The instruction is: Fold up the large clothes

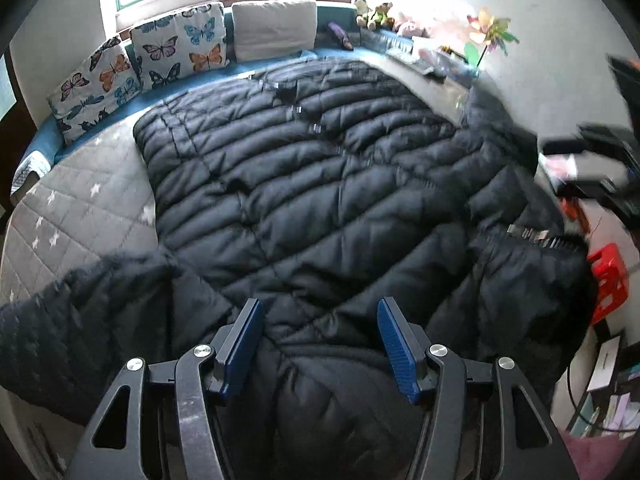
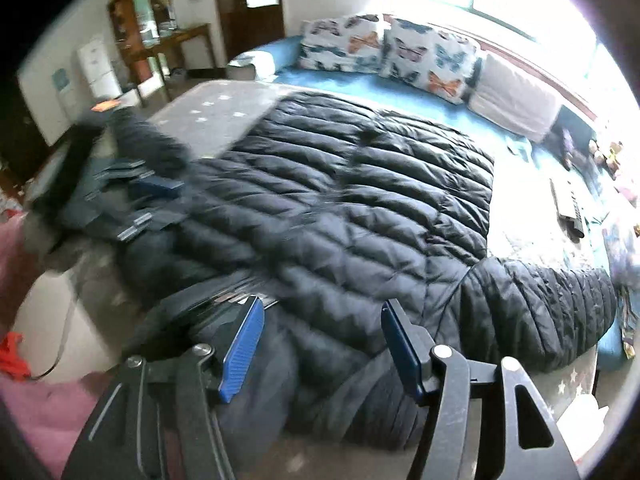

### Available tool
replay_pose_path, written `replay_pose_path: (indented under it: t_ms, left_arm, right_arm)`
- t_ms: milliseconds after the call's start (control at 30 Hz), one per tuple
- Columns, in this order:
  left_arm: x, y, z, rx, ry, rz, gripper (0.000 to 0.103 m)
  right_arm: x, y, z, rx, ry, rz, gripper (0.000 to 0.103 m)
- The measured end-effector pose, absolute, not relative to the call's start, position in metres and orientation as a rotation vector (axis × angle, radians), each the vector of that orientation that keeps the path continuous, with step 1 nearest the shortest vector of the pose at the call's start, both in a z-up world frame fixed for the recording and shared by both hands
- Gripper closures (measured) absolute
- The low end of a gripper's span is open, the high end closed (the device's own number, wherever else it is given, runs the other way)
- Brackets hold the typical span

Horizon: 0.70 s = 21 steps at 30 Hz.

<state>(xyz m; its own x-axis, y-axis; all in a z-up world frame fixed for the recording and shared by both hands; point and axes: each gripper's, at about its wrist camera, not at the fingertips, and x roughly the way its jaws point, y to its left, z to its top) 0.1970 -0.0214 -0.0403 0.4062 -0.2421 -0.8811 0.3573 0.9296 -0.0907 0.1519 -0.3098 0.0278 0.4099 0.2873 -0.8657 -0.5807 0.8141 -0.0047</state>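
Note:
A large black quilted puffer coat (image 1: 312, 184) lies spread flat on the bed; it also fills the right wrist view (image 2: 352, 216). One sleeve (image 1: 72, 320) hangs over the near left edge; the other sleeve (image 2: 540, 312) stretches right. My left gripper (image 1: 320, 344) is open just above the coat's near end, blue pads (image 1: 396, 344) either side of the fabric, holding nothing. My right gripper (image 2: 322, 344) is open over the coat's near edge, empty. The left gripper shows blurred at the left of the right wrist view (image 2: 132, 192).
Grey quilted bedspread (image 1: 80, 208) under the coat. Butterfly pillows (image 1: 180, 44) and a beige cushion (image 1: 276, 28) line the far side by the window. Soft toys and a pinwheel (image 1: 492, 32) at back right. A red stool (image 1: 608, 280) stands right of the bed.

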Motion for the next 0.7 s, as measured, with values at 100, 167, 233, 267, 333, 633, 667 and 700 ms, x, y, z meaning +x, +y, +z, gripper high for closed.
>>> replay_pose_path:
  t_ms: [100, 167, 233, 267, 333, 633, 667, 700]
  left_arm:
    - [0.19, -0.022, -0.059, 0.136, 1.131, -0.352, 0.04]
    - [0.185, -0.021, -0.075, 0.166, 1.158, -0.332, 0.04]
    - [0.18, -0.02, -0.082, 0.174, 1.155, -0.34, 0.039]
    - [0.178, -0.019, -0.082, 0.179, 1.15, -0.344, 0.039]
    - [0.18, -0.015, -0.074, 0.151, 1.151, -0.354, 0.039]
    - [0.243, 0.037, -0.022, -0.012, 1.048, -0.225, 0.03]
    - [0.254, 0.045, -0.024, -0.031, 1.064, -0.193, 0.03]
    - [0.262, 0.053, -0.027, -0.044, 1.082, -0.148, 0.03]
  right_arm:
    - [0.17, -0.309, -0.01, -0.364, 1.047, 0.516, 0.036]
    - [0.172, -0.31, -0.046, -0.389, 1.123, 0.509, 0.036]
    - [0.167, -0.315, -0.071, -0.42, 1.172, 0.488, 0.036]
    - [0.164, -0.316, -0.077, -0.434, 1.167, 0.492, 0.036]
    - [0.164, -0.318, -0.072, -0.426, 1.163, 0.497, 0.036]
    - [0.21, -0.339, -0.015, -0.39, 1.1, 0.493, 0.036]
    - [0.222, -0.346, -0.012, -0.379, 1.092, 0.468, 0.036]
    - [0.229, -0.351, -0.011, -0.371, 1.09, 0.445, 0.036]
